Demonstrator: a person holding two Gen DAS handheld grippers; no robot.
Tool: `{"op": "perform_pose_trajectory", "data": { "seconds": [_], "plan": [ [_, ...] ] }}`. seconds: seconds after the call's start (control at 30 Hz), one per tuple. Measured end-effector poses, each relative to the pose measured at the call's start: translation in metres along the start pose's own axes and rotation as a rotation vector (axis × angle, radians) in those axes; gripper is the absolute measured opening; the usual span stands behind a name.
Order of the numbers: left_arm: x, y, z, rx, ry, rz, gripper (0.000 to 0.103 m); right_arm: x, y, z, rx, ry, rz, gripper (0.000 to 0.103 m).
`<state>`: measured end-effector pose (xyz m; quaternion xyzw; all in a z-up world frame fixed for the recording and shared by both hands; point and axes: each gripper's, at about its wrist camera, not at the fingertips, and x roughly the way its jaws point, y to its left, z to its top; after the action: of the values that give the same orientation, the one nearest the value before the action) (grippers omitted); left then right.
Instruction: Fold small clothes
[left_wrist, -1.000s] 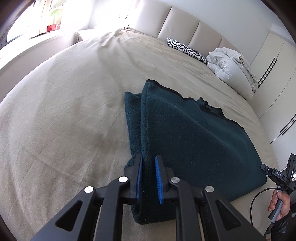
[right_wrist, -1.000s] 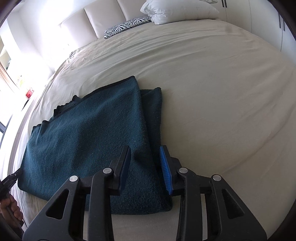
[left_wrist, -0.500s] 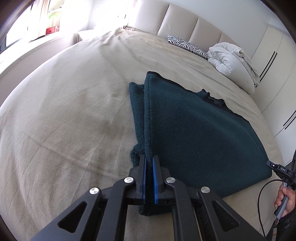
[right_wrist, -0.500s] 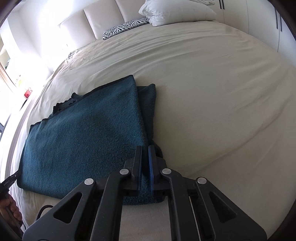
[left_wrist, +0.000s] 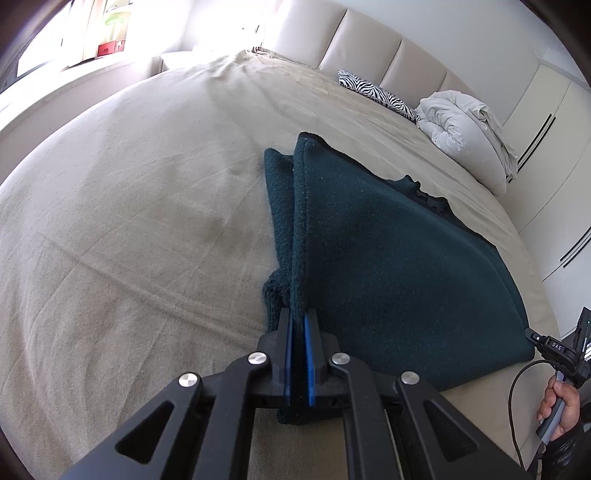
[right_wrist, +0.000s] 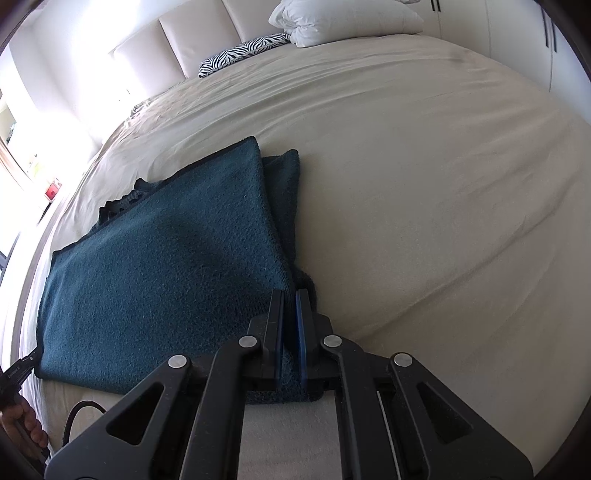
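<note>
A dark teal knitted garment lies folded on a beige bed. My left gripper is shut on its near left corner, the cloth pinched between the blue pads. In the right wrist view the same teal garment spreads to the left, and my right gripper is shut on its near right corner. A narrower teal layer shows beneath the top layer along each gripped edge. Black trim shows at the garment's far edge.
The beige bed sheet stretches wide around the garment. A zebra-print pillow and a white duvet bundle lie by the padded headboard. White wardrobes stand along one side. A hand holds the other gripper's handle with a cable.
Both grippers have closed on the near corners of the teal garment, and the gripped edges now lift slightly off the bed.
</note>
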<state>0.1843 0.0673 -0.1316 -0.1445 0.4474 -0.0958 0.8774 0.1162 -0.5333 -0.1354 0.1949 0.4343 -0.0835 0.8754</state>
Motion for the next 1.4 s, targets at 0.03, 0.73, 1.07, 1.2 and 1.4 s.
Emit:
{"op": "perform_pose_trajectory", "data": {
  "seconds": [0.03,0.73,1.07,1.2,1.4],
  "plan": [
    [0.000,0.001,0.001,-0.003,0.001,-0.003,0.007,0.000,0.000,0.000,-0.001,-0.001,0.000,0.005],
    [0.003,0.003,0.002,0.005,0.011,-0.008,0.009,0.002,-0.002,-0.008,0.016,-0.015,0.001,0.005],
    [-0.038,-0.008,0.012,0.043,-0.093,0.003,0.031,-0.030,-0.013,-0.005,0.127,-0.100,-0.031,0.060],
    [-0.039,-0.034,0.034,0.099,-0.139,-0.019,0.033,-0.057,0.006,0.012,0.131,-0.197,0.047,0.060],
    [0.013,-0.087,0.083,0.207,-0.154,-0.021,0.038,-0.008,0.094,0.043,0.040,-0.037,0.421,0.059]
  ]
}}
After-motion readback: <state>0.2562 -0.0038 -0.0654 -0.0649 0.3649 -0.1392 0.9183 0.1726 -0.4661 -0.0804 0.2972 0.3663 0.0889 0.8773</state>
